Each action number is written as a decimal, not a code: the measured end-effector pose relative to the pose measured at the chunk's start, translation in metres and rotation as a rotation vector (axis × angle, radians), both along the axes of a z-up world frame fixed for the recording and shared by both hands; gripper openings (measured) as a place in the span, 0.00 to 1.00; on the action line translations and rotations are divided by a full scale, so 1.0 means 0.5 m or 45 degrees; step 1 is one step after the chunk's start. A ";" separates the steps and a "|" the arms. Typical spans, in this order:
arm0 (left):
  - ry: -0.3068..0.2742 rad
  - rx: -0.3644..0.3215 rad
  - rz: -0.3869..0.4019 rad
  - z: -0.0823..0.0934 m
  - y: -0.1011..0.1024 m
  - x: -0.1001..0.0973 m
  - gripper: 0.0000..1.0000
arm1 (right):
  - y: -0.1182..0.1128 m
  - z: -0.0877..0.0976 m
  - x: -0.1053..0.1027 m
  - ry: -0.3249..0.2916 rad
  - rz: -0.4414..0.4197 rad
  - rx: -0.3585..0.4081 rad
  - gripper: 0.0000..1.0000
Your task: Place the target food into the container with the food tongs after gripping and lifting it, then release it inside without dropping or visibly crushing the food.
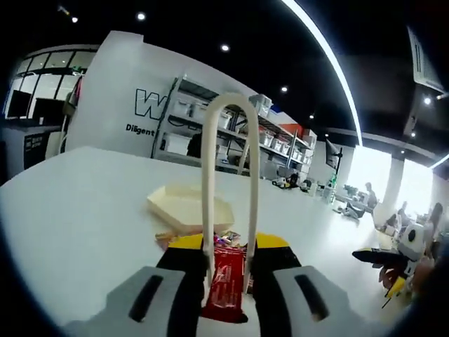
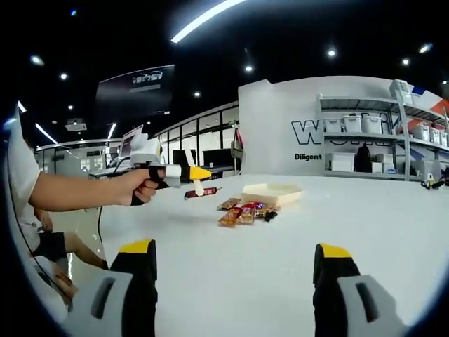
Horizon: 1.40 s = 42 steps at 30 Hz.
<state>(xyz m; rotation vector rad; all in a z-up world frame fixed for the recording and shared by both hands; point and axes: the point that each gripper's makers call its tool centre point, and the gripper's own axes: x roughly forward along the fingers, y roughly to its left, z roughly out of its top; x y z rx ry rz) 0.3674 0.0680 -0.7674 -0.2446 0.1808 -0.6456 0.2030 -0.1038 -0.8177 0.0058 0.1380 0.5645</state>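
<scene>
My left gripper [image 1: 228, 256] is shut on cream food tongs [image 1: 230, 105], whose looped end rises ahead of the jaws. A red snack bar [image 1: 226, 284] is pinched between the tong arms, lifted off the white table [image 1: 84, 210]. In the right gripper view a hand holds the left gripper [image 2: 196, 173] up at the left, with the tongs [image 2: 198, 187] and red bar [image 2: 200, 192] hanging below it. The cream hexagonal container [image 1: 186, 205] [image 2: 272, 191] sits just beyond a pile of wrapped snacks [image 1: 228, 239] [image 2: 245, 210]. My right gripper [image 2: 235, 281] stands open, nothing between its jaws.
The wide white table [image 2: 365, 239] runs on to the right. Storage shelves [image 1: 210, 133] and a white wall with lettering stand behind it. A person's arm [image 2: 77, 191] reaches in from the left. The other gripper [image 1: 375, 258] shows at the far right edge.
</scene>
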 end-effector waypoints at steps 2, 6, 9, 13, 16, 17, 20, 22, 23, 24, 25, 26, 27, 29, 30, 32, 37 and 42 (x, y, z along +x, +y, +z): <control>-0.014 0.011 -0.037 0.009 -0.014 0.011 0.23 | -0.003 0.006 0.001 -0.024 -0.003 -0.006 0.94; -0.015 0.003 -0.048 0.025 -0.028 0.051 0.23 | -0.005 0.021 0.001 -0.025 -0.004 0.021 0.94; -0.030 0.022 -0.074 0.034 -0.045 0.078 0.23 | -0.007 0.033 0.001 -0.040 -0.007 0.023 0.94; -0.037 0.040 -0.087 0.044 -0.062 0.116 0.23 | -0.016 0.046 0.004 -0.054 -0.019 0.024 0.93; -0.042 0.095 -0.095 0.035 -0.078 0.145 0.23 | -0.020 0.049 0.010 -0.055 -0.027 0.034 0.93; -0.033 0.111 -0.102 0.029 -0.086 0.156 0.23 | -0.020 0.048 0.012 -0.053 -0.029 0.033 0.93; -0.030 0.120 -0.099 0.024 -0.099 0.184 0.23 | -0.021 0.047 0.019 -0.052 -0.033 0.021 0.93; -0.025 0.099 -0.094 0.022 -0.107 0.202 0.23 | -0.023 0.050 0.023 -0.055 -0.039 0.031 0.92; -0.018 0.095 -0.093 0.020 -0.111 0.209 0.23 | -0.023 0.052 0.024 -0.055 -0.039 0.044 0.92; -0.011 0.089 -0.092 0.020 -0.117 0.220 0.23 | -0.023 0.053 0.024 -0.054 -0.037 0.050 0.92; -0.013 0.092 -0.092 0.021 -0.122 0.227 0.23 | -0.023 0.053 0.025 -0.053 -0.038 0.050 0.92; -0.013 0.098 -0.096 0.022 -0.128 0.239 0.23 | -0.024 0.052 0.027 -0.054 -0.041 0.049 0.92; -0.015 0.105 -0.098 0.023 -0.131 0.247 0.23 | -0.024 0.051 0.029 -0.053 -0.042 0.045 0.92; -0.017 0.092 -0.098 0.026 -0.137 0.269 0.23 | -0.024 0.048 0.032 -0.047 -0.044 0.039 0.92; -0.016 0.088 -0.092 0.025 -0.140 0.283 0.23 | -0.023 0.045 0.033 -0.042 -0.044 0.032 0.92; 0.002 0.104 -0.088 0.013 -0.146 0.303 0.23 | -0.025 0.039 0.036 -0.035 -0.048 0.015 0.93; 0.040 0.126 -0.064 -0.028 -0.151 0.341 0.23 | -0.029 0.032 0.043 -0.018 -0.050 0.015 0.95; 0.093 0.127 -0.010 -0.066 -0.150 0.374 0.23 | -0.040 0.022 0.054 -0.003 -0.057 0.024 0.94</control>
